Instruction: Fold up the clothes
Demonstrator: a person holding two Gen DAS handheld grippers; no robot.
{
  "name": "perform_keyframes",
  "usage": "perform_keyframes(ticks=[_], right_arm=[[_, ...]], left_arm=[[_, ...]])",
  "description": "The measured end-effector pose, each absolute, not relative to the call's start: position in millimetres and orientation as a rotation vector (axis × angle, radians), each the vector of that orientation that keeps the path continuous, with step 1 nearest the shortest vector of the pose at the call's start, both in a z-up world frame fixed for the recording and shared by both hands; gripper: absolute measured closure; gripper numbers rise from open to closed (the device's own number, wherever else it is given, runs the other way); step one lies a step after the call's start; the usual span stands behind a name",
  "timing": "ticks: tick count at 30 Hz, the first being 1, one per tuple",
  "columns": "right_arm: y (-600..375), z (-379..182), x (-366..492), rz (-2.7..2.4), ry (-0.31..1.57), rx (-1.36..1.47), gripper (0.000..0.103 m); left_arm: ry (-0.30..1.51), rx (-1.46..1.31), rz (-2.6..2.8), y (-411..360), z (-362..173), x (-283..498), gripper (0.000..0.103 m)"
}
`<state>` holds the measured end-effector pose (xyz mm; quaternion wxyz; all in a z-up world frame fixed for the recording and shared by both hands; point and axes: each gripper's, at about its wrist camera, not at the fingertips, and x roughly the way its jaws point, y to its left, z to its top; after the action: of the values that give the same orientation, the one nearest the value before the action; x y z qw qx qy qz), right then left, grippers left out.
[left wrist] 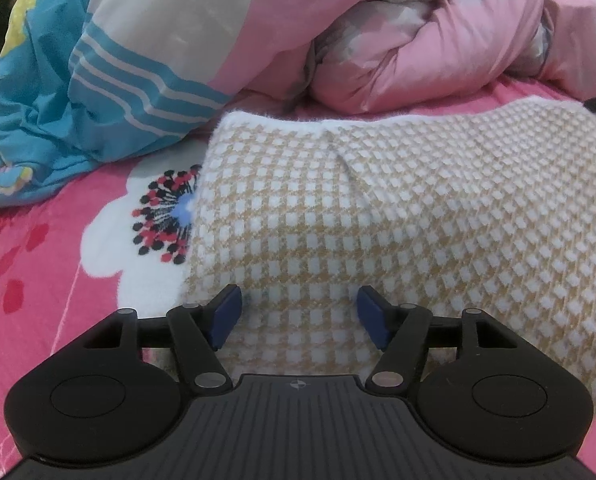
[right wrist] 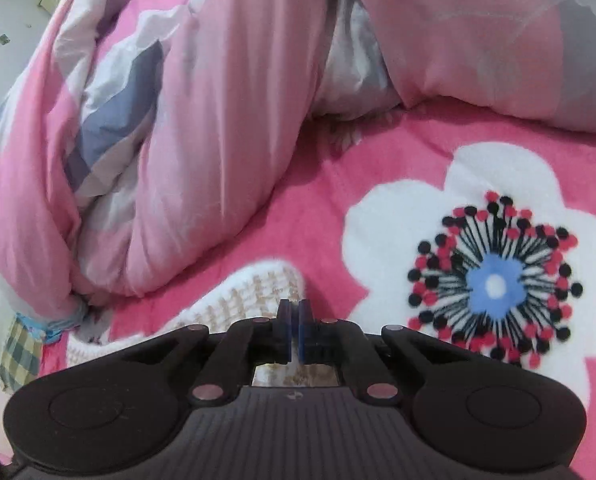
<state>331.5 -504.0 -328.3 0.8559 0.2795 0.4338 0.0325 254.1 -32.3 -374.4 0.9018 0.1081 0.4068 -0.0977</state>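
Observation:
A tan-and-white checked knit garment [left wrist: 398,220] lies folded flat on the pink flowered blanket [left wrist: 38,260], with a fluffy white hem along its far edge. My left gripper [left wrist: 299,312] hovers low over its near left part, open, with the blue pads [left wrist: 228,314] wide apart and nothing between them. In the right wrist view a corner of the same garment [right wrist: 250,292] shows just under and behind my right gripper [right wrist: 296,320]. Its blue pads are pressed together, and I see no cloth between them.
A blue striped quilt [left wrist: 78,100] and a bunched pink-and-grey quilt [left wrist: 418,48] are piled along the far side of the bed. The pink quilt [right wrist: 198,140] rises close to the left of my right gripper. The flowered blanket [right wrist: 378,168] stretches off to the right.

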Motion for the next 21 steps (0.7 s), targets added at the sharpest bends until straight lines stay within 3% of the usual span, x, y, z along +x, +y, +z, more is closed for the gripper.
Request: perform_keyframes(ticks=[8,11,12,13,18,21], right_arm=[[-493.0,-332.1,286.5,-0.003,1.034,0.462,0.094],[-483.5,-321.9,253.2,0.037,1.072,0.435,0.076],[-480.3,-318.5,242.2,0.051,1.085,0.425,0.063],[-477.1,-315.1,231.1,0.064,1.098,0.416,0.058],[-461.2,-298.0,175.7,0.131,1.160,0.369,0.055],[-434.1,-304.5,157.1,0.224,1.182,0.161,0.052]], left_arm=[[0.842,0.289,-0.222,-36.2,-374.2,254.3,0.037],[0.849,0.285,-0.233,-34.5,-373.0,256.0,0.037],[0.854,0.281,-0.231,-33.7,-370.4,256.2,0.037],[0.857,0.279,-0.226,-32.5,-366.3,255.4,0.038],[0.818,0.250,-0.236,-16.9,-331.2,227.6,0.039],[0.801,0.420,-0.347,-22.5,-326.9,197.6,0.039]])
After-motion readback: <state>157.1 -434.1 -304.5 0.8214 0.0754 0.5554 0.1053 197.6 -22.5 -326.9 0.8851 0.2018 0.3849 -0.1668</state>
